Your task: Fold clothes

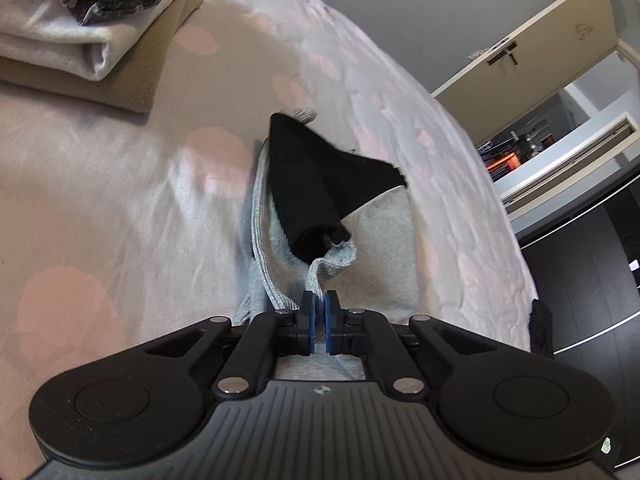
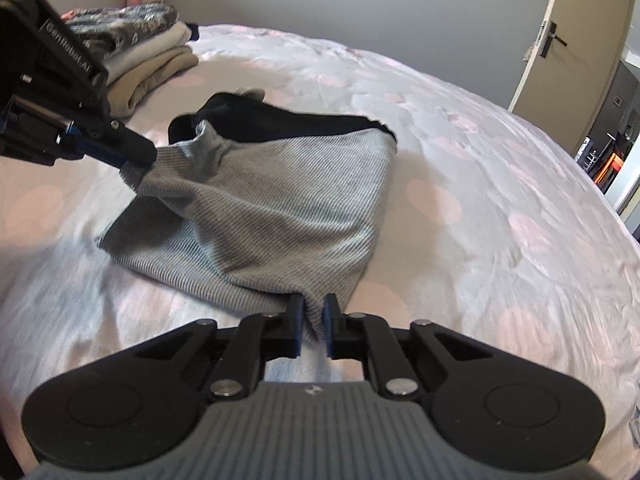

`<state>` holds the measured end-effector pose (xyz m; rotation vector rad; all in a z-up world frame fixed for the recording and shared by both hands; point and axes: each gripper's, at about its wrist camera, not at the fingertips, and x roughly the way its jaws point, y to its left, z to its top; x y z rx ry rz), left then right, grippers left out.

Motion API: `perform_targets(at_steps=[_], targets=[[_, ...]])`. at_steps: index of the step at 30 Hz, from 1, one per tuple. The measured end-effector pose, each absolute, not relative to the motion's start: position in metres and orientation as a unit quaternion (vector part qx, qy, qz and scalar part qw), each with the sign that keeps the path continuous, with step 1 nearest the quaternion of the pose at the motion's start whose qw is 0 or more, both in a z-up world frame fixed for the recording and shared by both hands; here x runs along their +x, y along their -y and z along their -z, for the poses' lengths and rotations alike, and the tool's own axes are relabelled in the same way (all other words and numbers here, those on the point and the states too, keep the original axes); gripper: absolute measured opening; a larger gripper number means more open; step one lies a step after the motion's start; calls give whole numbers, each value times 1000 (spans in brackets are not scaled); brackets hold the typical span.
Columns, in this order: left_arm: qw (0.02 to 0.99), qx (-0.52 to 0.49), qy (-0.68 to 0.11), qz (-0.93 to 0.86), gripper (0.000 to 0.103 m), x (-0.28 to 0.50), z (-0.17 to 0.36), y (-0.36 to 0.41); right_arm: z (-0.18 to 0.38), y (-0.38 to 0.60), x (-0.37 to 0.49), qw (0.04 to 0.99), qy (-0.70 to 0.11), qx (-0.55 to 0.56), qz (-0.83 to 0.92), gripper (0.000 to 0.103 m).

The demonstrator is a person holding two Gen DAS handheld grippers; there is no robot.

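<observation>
Grey ribbed knit, black at the far end: the garment (image 2: 256,216) is judged soft, light and limp, with enough surface friction not to slip from rubber pads. No stiffness is expected; any unsupported span will sag, so it is best taken at corners or along an edge, both layers together.

It lies partly folded on the bed (image 2: 500,160), near a stack (image 2: 152,60) of folded clothes at the far left. The black part (image 1: 320,176) is draped across the grey and bunched into a roll at its near end.

The left gripper (image 1: 319,312) is closed on a raised corner of grey fabric, which is lifted off the bed into a peak. The right gripper (image 2: 312,320) is closed on the near corner, low against the bed; a fold of knit is seen between the pads, the jaws held slightly apart by it.

Risk noted: the black layer may slide when lifted.
</observation>
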<state>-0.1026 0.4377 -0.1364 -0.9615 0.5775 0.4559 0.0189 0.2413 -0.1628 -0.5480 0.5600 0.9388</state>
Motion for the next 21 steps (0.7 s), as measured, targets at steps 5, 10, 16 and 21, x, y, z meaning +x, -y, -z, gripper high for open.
perform_targets(at_steps=[5,10,16,21], targets=[[839,-441,-249,-199,2,-110,121,-428,151,-226,31,841,-275,-207,-418,0],[832,-429,-278,-216,1,-109,126,-420,150,-211,51,847,-324,-152,-392,0],[822,-434,-284,-235,1,-109,133,-427,155,-225,30,818,-304,-208,-441,22],[821,-436,-284,-234,1,-109,135,-429,167,-239,18,804,-293,-273,-439,28]])
